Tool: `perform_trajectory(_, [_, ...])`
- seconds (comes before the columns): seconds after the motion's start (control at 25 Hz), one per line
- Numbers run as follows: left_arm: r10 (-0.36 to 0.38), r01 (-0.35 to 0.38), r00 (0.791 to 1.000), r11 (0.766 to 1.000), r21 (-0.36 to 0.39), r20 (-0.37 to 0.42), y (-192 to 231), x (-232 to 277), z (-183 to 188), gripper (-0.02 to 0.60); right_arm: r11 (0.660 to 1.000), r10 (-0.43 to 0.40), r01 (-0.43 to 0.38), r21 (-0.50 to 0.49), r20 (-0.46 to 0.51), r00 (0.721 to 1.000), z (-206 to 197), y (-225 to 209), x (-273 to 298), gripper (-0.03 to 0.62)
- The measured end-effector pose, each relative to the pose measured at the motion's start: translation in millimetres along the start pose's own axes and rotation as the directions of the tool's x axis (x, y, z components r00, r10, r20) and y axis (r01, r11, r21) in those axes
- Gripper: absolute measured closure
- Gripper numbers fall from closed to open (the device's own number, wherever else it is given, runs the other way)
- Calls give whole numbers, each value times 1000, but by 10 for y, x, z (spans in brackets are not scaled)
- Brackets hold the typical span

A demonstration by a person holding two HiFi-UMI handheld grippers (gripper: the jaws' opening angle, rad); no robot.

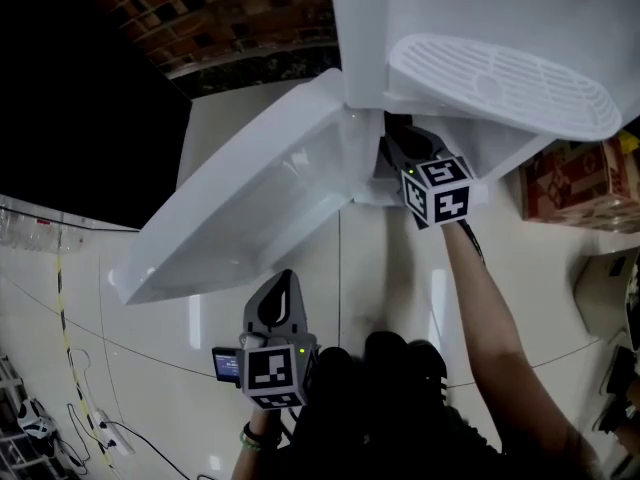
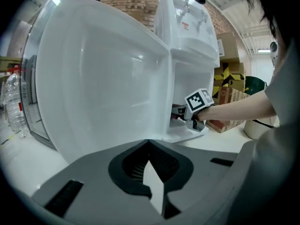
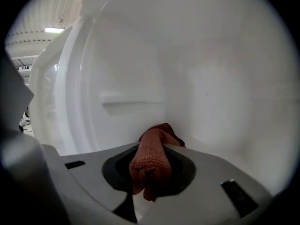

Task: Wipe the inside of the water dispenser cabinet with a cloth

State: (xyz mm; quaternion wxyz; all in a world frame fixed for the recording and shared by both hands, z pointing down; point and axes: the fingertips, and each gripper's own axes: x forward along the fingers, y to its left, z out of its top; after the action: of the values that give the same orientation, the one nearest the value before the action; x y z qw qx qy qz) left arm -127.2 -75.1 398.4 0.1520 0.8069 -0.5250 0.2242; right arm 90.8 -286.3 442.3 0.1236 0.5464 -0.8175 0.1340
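Note:
The white water dispenser (image 1: 470,28) stands with its cabinet door (image 1: 250,208) swung wide to the left. My right gripper (image 1: 400,143) reaches into the cabinet below the drip tray (image 1: 500,78); its marker cube (image 1: 437,190) stays outside. In the right gripper view, the right gripper (image 3: 157,146) is shut on a bunched reddish-brown cloth (image 3: 149,163), close to the white back wall (image 3: 211,93) of the cabinet. My left gripper (image 1: 279,293) hangs low in front of the door, shut and holding nothing. In its own view the left gripper (image 2: 149,144) points at the door (image 2: 103,78).
A ledge (image 3: 131,100) runs along the cabinet's inner left wall. Cardboard boxes (image 1: 580,183) stand right of the dispenser, with a white bucket (image 2: 255,128) near them. Cables (image 1: 90,418) lie on the floor at lower left. A water bottle (image 2: 11,102) stands left of the door.

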Motion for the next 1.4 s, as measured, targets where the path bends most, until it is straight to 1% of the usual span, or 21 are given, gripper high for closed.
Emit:
perform_trajectory(0.08, [-1, 1, 1000, 1000, -3, 0, -6, -6, -4, 592, 1000, 10, -10, -7, -47, 999, -175, 45, 9, 516])
perform_trajectory(0.16, [-1, 1, 1000, 1000, -6, 0, -8, -9, -7, 592, 1000, 17, -18, -15, -68, 998, -245, 91, 6, 516])
perform_trajectory(0.36, [-3, 3, 1000, 1000, -9, 2, -36, -12, -8, 592, 999, 30, -32, -41, -59, 998, -206, 155, -34, 516])
perform_trajectory(0.44, [-6, 6, 1000, 1000, -6, 2, -54, -7, -11, 592, 999, 12, -15, -49, -57, 998, -197, 114, -59, 516])
perform_trajectory(0.48, [-7, 7, 1000, 1000, -5, 3, -61, -4, -15, 592, 999, -14, 11, -46, -62, 998, -214, 55, -74, 517])
perform_trajectory(0.56, [-7, 7, 1000, 1000, -7, 3, -78, -1, -16, 592, 995, -94, 92, -32, -91, 991, -309, -143, -134, 517])
perform_trajectory(0.68, [-9, 9, 1000, 1000, -7, 8, -102, 3, -26, 592, 979, -201, 202, -11, -136, 970, -468, -479, -303, 517])
perform_trajectory(0.8, [-9, 10, 1000, 1000, -22, 9, -123, 7, -31, 592, 959, -283, 284, -21, -145, 948, -478, -728, -464, 517])
perform_trajectory(0.88, [-13, 13, 1000, 1000, -25, 9, -150, 10, -29, 592, 940, -340, 341, -17, -146, 929, -476, -874, -566, 519])
perform_trajectory(1.0, [-19, 19, 1000, 999, -26, 14, -183, 13, -20, 592, 898, -431, 440, 28, -151, 890, -498, -1074, -741, 519])
perform_trajectory(1.08, [-16, 17, 1000, 999, -28, 16, -179, 3, -23, 592, 875, -467, 480, 57, -156, 870, -517, -1131, -818, 519])
perform_trajectory(1.12, [-14, 15, 1000, 999, -30, 17, -171, 0, -27, 592, 871, -474, 488, 64, -156, 867, -520, -1134, -837, 519])
perform_trajectory(1.2, [-10, 10, 1000, 999, -35, 22, -155, -3, -29, 592, 875, -467, 479, 68, -143, 873, -482, -1088, -849, 519])
perform_trajectory(1.24, [-7, 8, 1000, 999, -38, 24, -147, -7, -27, 592, 885, -449, 460, 73, -125, 885, -434, -1021, -845, 519])
perform_trajectory(1.32, [2, 0, 1000, 999, -50, 27, -129, -13, -22, 592, 920, -377, 381, 86, -66, 924, -298, -756, -822, 519])
perform_trajectory(1.4, [14, -12, 999, 998, -65, 29, -108, -11, -33, 592, 963, -262, 262, 65, -7, 965, -192, -342, -783, 519])
